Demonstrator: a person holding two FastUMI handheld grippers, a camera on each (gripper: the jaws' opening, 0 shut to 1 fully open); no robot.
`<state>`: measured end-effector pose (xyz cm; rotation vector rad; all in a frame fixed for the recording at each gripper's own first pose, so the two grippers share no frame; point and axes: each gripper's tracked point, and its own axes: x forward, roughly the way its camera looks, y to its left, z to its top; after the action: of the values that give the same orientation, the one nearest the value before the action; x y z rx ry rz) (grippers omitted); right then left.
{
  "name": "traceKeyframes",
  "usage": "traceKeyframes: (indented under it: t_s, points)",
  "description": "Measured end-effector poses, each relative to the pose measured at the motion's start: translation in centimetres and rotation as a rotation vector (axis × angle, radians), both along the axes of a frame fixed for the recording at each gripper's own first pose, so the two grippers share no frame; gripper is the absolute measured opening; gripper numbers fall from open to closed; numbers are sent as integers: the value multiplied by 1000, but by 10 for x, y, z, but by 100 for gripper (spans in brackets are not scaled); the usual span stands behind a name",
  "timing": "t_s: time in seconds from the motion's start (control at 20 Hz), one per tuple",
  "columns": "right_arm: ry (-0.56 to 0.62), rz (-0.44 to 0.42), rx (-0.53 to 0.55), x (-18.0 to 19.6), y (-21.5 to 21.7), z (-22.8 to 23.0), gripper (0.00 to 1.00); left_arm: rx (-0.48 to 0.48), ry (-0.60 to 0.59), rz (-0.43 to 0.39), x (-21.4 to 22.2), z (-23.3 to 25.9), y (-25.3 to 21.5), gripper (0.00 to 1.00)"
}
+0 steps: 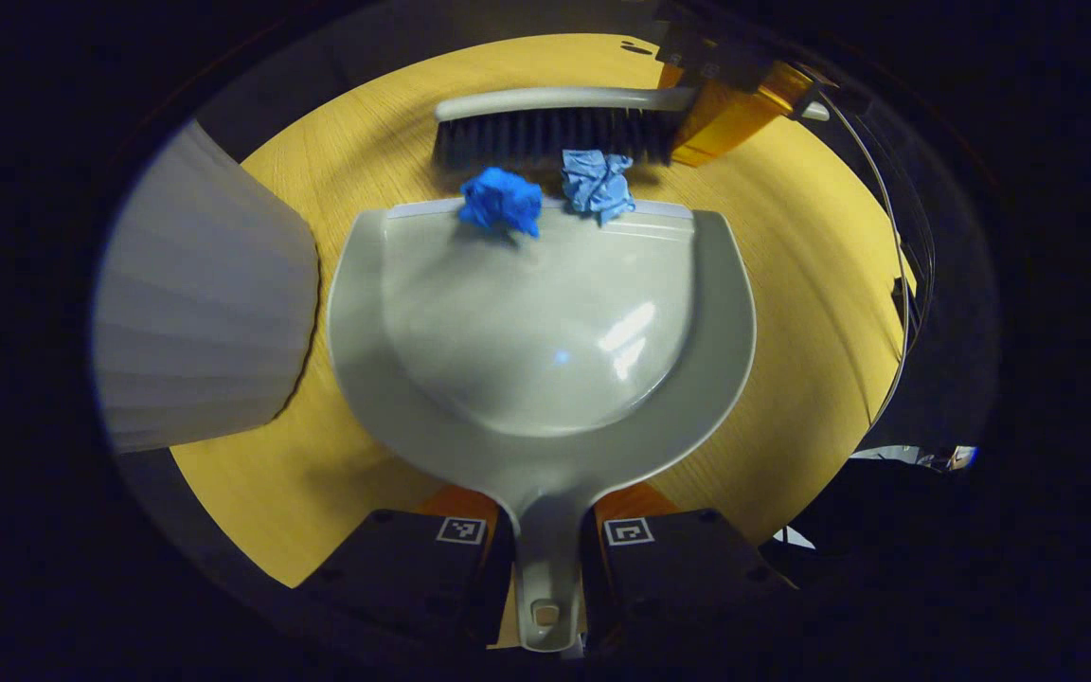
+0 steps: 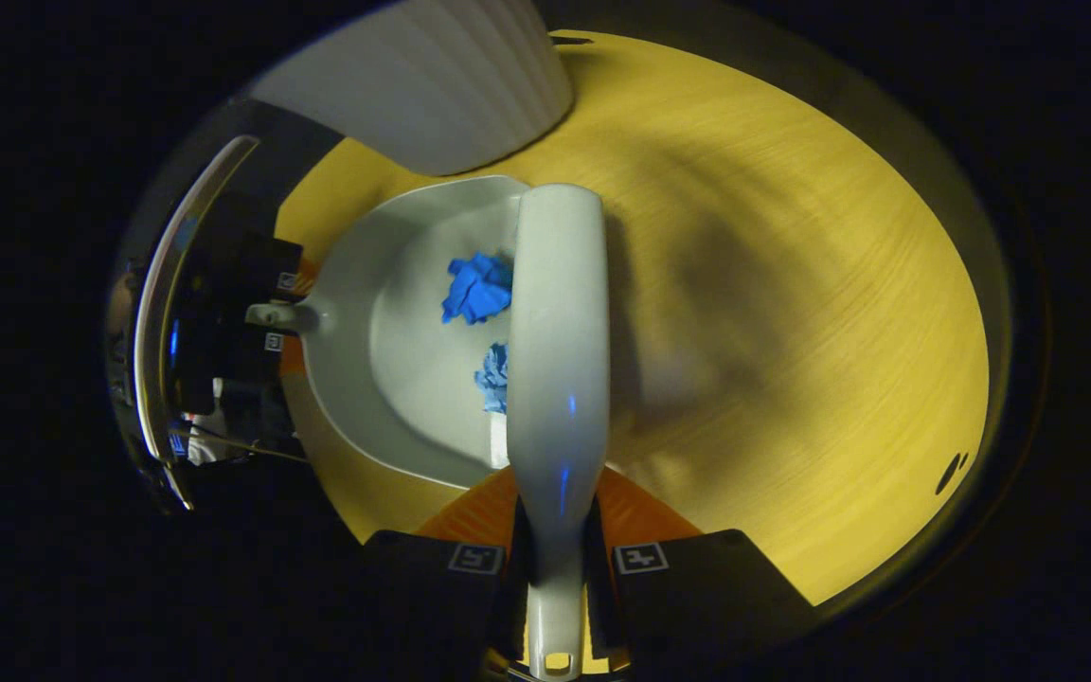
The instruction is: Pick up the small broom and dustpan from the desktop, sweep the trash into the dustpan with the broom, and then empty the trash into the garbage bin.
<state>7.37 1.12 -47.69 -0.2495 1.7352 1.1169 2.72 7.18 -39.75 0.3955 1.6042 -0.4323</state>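
Two crumpled blue paper wads, a darker one (image 1: pixel 502 200) and a paler one (image 1: pixel 598 183), are seen at the front lip of the pale grey plastic dustpan (image 1: pixel 545 369). In the left gripper view the darker wad is already sitting on the lip, while the paler one is partly over the edge and touching the dark bristles of the small grey-handled broom (image 1: pixel 555 128). In the right gripper view both wads appear over the pan's inner surface, just beside the broom's back (image 2: pixel 557 322).

The dustpan is laid flat on the yellow wood-grain tabletop (image 1: pixel 792 284), with its mouth facing the broom. Its handle is clamped between the fingers of the left hand-held gripper (image 1: pixel 545 554). The broom's handle is likewise clamped by the right hand-held gripper (image 2: pixel 560 568), and the bristles are pressed down at the pan's mouth.

A white ribbed garbage bin (image 1: pixel 200 294) is seen just beside the dustpan, on the tabletop.

As a judgement of progress: both tools are picked up, and the sweep is nearly finished but not complete, since the paler wad is not yet clearly inside. A last short stroke is probably called for, after which the pan has to be lifted, kept level so nothing rolls off the lip, and tipped over the bin. The emptying is not yet done.
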Motion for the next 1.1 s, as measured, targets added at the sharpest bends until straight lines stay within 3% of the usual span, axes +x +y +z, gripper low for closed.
traceKeyframes:
  t_s: [0.05, 0.1, 0.15, 0.2, 0.3, 0.35, 0.45, 0.5, 0.75, 0.85, 1.0, 1.1]
  points:
    - [26, -16, 15, 3, 2, 1, 29, -4, -12, -2, 1, -1, -1, 29]
    - [40, -40, 27, 2, 3, 0, 37, -12, -18, -1, 0, -2, -1, 29]
    - [31, -62, 33, 7, 2, -1, 37, -21, -26, 5, 0, -2, -2, 29]
    - [17, -83, 36, 9, 3, 1, 29, -33, -35, 15, 1, -1, -3, 29]
    - [-18, -112, 33, 11, -1, 5, 28, -57, -36, 37, -3, -1, -3, 29]
    - [-32, -132, 41, 10, -3, 6, 38, -69, -42, 43, -7, -3, -2, 29]
    - [-74, -172, 34, 8, -13, 5, 38, -80, -66, 42, -6, -4, -2, 29]
    - [-112, -193, 23, 4, -21, 0, 28, -82, -77, 31, -6, -2, -2, 29]
    - [-170, -336, -18, -23, -25, -4, 29, -98, -126, -44, 17, 14, 3, 28]
    - [-208, -347, -30, -28, -25, 5, 28, -112, -158, 18, 21, 20, 2, 29]
    - [-115, -439, -93, -30, -11, 19, 28, -114, -210, 89, 41, 37, 9, 29]
    - [-52, -506, -57, -22, 3, 29, 29, -87, -254, 137, 46, 34, 5, 29]
